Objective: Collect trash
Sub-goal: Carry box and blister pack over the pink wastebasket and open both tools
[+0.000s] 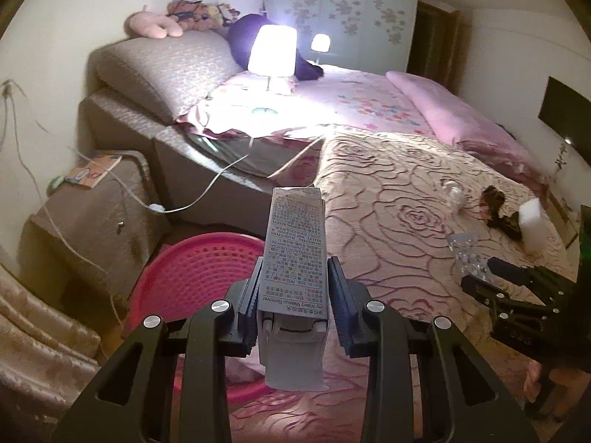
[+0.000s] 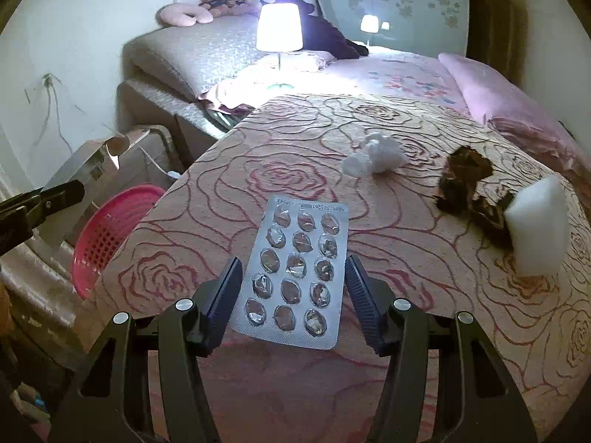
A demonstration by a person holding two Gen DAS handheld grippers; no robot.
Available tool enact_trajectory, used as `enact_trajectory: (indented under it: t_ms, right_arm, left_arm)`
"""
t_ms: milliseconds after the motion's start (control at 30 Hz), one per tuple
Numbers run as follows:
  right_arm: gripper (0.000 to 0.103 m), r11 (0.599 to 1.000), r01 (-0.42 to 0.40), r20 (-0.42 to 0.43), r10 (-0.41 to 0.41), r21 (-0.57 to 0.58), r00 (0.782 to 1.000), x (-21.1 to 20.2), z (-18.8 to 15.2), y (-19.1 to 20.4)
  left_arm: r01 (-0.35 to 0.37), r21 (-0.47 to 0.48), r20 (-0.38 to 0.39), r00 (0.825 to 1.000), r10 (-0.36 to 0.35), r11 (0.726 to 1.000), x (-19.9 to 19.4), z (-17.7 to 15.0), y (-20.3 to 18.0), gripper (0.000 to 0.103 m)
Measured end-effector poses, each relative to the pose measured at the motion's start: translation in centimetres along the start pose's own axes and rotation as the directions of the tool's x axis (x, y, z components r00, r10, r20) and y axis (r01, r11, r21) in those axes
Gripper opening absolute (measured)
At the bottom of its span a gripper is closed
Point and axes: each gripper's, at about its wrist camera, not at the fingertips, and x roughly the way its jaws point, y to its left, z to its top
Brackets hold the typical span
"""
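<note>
My left gripper (image 1: 295, 269) is shut on a tall white printed carton (image 1: 295, 229), held upright beside the pink laundry-style basket (image 1: 199, 269) on the floor at the bed's edge. The right wrist view shows that carton (image 2: 85, 170) and the left fingers (image 2: 62, 192) above the basket (image 2: 107, 236). My right gripper (image 2: 293, 262) has its pads against both long edges of an emptied silver blister pack (image 2: 299, 221), just above the rose-patterned bedspread (image 2: 221, 170). A crumpled white tissue (image 2: 373, 157), a dark brown wrapper (image 2: 465, 181) and a white foam block (image 2: 539, 221) lie further along the bed.
A lit lamp (image 1: 271, 51) stands on the bedside ledge, with white cables (image 1: 207, 188) trailing to a low cabinet (image 1: 92, 217). Pink bedding (image 1: 461, 110) and pillows fill the far side. Curtain fabric (image 1: 37, 350) hangs at the near left.
</note>
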Motion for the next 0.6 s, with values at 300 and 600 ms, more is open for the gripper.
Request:
enact_trajectory:
  t_ms: [300,600]
  right_arm:
    - [0.056,0.995,-0.051,-0.004,0.051,-0.083,0.999,0.5,1.2,3.4]
    - [0.056,0.982,-0.111,-0.019,0.11,-0.154,0.994,2.1,3.3,8.0]
  left_arm:
    - [-0.094,-0.043,-0.039,0.995,0.093,0.995,0.0,-1.1,3.3,0.031]
    - [-0.116,-0.1,-0.076,0.991,0.109,0.988,1.0,-2.7,5.9,0.031]
